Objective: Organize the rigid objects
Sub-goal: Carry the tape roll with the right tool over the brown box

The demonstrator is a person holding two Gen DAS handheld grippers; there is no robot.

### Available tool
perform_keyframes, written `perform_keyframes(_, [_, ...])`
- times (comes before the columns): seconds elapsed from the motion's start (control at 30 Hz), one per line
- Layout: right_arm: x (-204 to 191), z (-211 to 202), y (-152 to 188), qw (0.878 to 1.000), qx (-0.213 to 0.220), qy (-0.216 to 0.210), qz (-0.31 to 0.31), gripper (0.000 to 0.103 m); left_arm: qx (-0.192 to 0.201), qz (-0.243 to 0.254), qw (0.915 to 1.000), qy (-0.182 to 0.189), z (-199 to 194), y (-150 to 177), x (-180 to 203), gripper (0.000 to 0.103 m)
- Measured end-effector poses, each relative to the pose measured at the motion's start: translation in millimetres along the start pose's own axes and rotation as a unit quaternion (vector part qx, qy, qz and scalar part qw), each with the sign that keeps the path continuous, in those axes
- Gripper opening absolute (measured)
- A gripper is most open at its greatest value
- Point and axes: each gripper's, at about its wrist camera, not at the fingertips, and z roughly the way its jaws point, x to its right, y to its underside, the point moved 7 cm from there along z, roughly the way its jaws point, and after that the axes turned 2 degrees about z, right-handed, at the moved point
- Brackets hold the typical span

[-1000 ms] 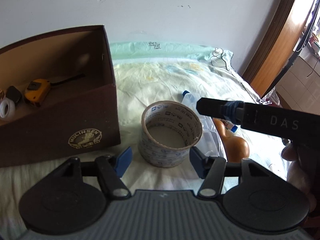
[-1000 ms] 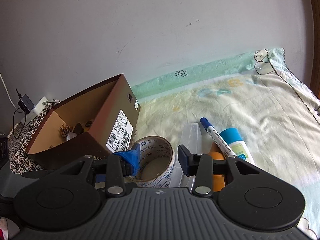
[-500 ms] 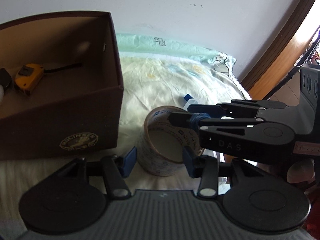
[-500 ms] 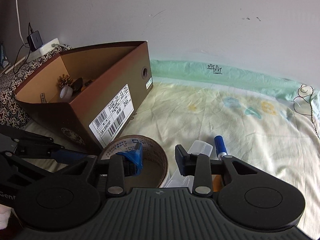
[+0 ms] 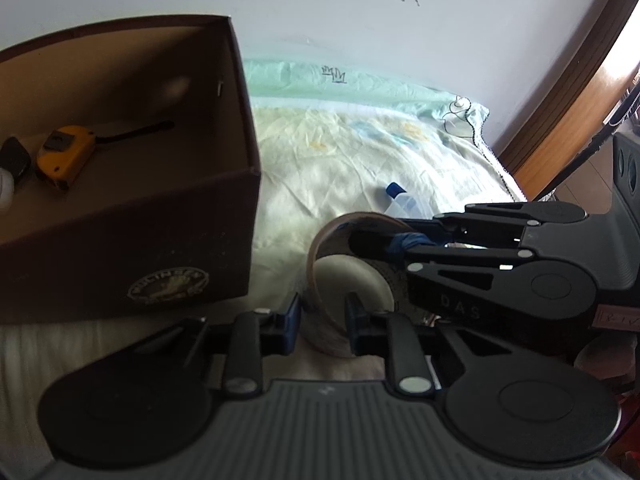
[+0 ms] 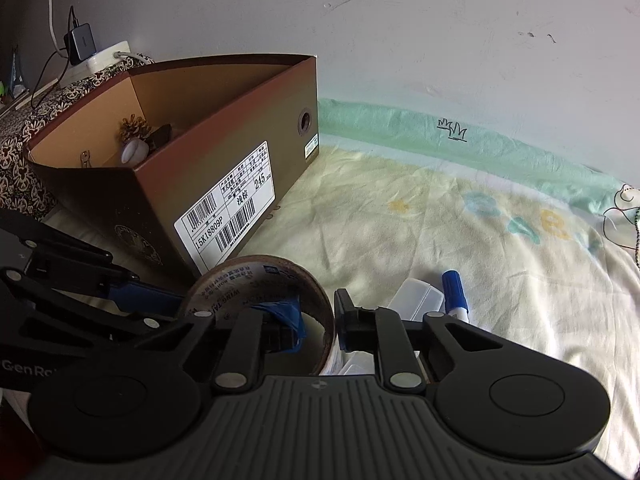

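Pale yellow bedding with faded blue and orange prints covers the bed (image 6: 460, 240), edged by a mint-green strip along a scuffed white wall. A brown shoebox (image 5: 132, 240) stands on it, holding a yellow tape measure (image 5: 64, 156) and a pine cone (image 6: 134, 128). Just beside the box sits the tape roll (image 6: 256, 276), with a blue-capped marker (image 6: 454, 292) and a clear plastic case (image 6: 416, 298) near it. The left hand-held gripper (image 5: 320, 320) is closing on the roll's near wall, one pad outside and one inside. The right hand-held gripper (image 6: 318, 324) pinches the opposite wall, clamped tight. A second ago both sets of jaws stood wide with the roll flat on the bed; since then the right gripper has rolled and the roll has tipped up.
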Motion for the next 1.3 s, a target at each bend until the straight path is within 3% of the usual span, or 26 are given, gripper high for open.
perform_keyframes(0.1, [-6, -12, 2, 1.0, 0.01, -0.001, 0.01, 0.0, 0.005, 0.005, 0.9999, -0.008, -11, 2, 0, 0.007])
perform_keyframes(0.4, [-32, -64, -3, 0.998, 0.057, 0.004, 0.034, 0.0, 0.044, 0.048, 0.9978, 0.008, -70, 1, 11, 0.006])
perform_keyframes(0.63, [-53, -102, -37, 0.993, 0.119, 0.016, 0.015, 0.0, 0.094, 0.08, 0.992, 0.027, -124, -28, 11, 0.006])
perform_keyframes(0.77, [-67, -108, -67, 0.987, 0.158, 0.014, -0.013, 0.0, 0.127, 0.088, 0.9878, 0.019, -149, -54, -4, 0.006])
perform_keyframes(1.0, [-93, -66, -115, 0.985, 0.168, -0.013, -0.039, 0.0, 0.144, 0.066, 0.9873, -0.017, -162, -90, -67, 0.005])
perform_keyframes(1.3, [-135, 29, -129, 0.995, 0.071, -0.038, -0.051, 0.0, 0.072, 0.028, 0.9956, -0.054, -116, -92, -153, 0.005])
